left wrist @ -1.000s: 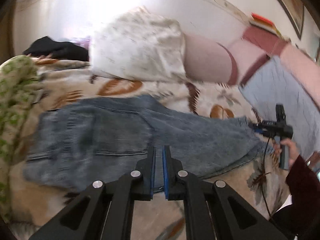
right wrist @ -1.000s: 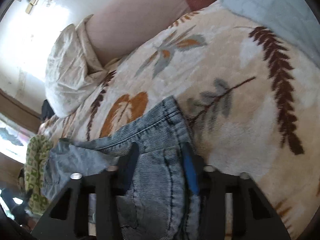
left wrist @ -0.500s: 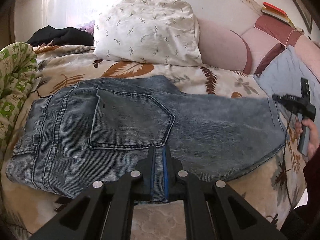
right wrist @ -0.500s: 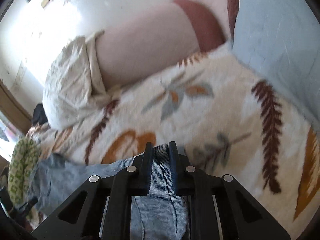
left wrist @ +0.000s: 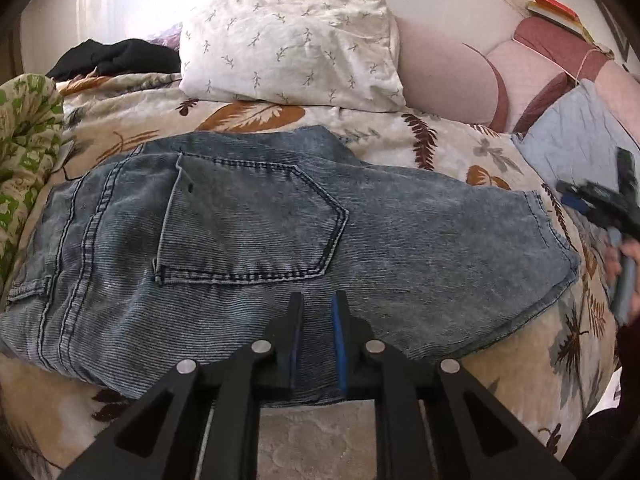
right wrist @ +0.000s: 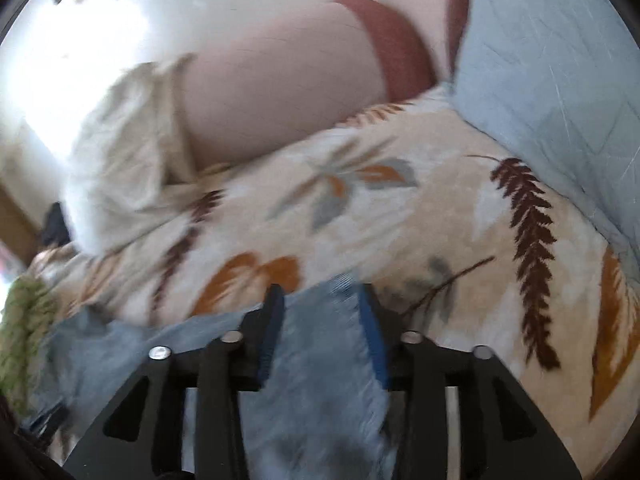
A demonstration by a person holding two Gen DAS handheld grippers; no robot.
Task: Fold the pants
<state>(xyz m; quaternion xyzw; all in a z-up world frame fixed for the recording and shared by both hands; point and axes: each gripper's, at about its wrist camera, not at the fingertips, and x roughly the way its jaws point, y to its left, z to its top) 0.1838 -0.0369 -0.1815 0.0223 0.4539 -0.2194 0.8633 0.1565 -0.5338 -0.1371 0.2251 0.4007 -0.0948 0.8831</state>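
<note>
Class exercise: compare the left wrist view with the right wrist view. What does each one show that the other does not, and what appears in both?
Only the left wrist view shows the back pocket, the books on the headboard, and the right gripper from outside, beside the jeans' right end.

Only the right wrist view shows the right gripper's open fingers flanking the denim edge.

Both show the jeans, the leaf-print blanket, the white pillow, the blue pillow and the green-patterned cloth. The left gripper is open over the jeans.
</note>
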